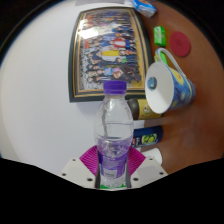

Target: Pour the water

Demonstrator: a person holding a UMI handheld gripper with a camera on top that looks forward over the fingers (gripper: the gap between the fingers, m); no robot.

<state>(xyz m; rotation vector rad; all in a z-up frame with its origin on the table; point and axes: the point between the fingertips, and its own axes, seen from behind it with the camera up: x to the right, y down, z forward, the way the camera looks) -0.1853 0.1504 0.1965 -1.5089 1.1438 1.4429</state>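
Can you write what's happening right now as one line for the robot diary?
step: pour water | tongs: shut on bottle | bottle: upright, purple cap on | mug: beyond, tilted

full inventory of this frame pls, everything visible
bottle: 1, clear with purple cap, upright between the tool's fingers
mug: 1, blue and yellow with white inside, tipped on its side, beyond the bottle
picture: 1, dark frame with a colourful group image, lying flat behind the bottle
red disc: 1, beyond the mug
green item: 1, beside the red disc, cannot tell what it is
small box: 1, dark with yellow print, beside the bottle
table: 1, white
tool: 1, pink pads, shut on the bottle
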